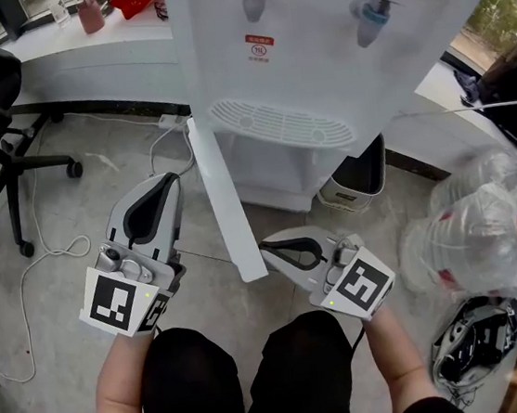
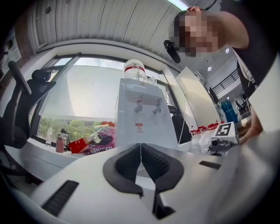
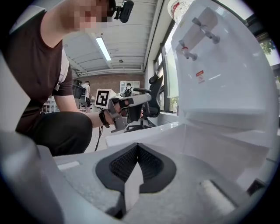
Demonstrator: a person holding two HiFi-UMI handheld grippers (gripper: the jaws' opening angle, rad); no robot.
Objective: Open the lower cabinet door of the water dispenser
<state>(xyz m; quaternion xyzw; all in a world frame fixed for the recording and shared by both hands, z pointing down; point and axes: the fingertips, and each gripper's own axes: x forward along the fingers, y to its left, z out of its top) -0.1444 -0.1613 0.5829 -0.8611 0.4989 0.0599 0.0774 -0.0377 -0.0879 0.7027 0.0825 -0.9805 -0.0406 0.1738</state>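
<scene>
Holds right gripper [image 1: 266, 248], jaws pressed together on nothing, just beside swung-open cabinet door [image 1: 215, 197] at eleven o'clock; left gripper [image 1: 169, 180] likewise closed.

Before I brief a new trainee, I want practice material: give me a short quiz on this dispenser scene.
1. True or false: the lower cabinet door of the water dispenser is shut.
2. The jaws of the left gripper and right gripper are: A both apart; B both together; C clamped on the door.
3. Which gripper's tips lie nearer the door's free edge?
Key: 1 false, it stands swung open; 2 B; 3 the right gripper.
</scene>
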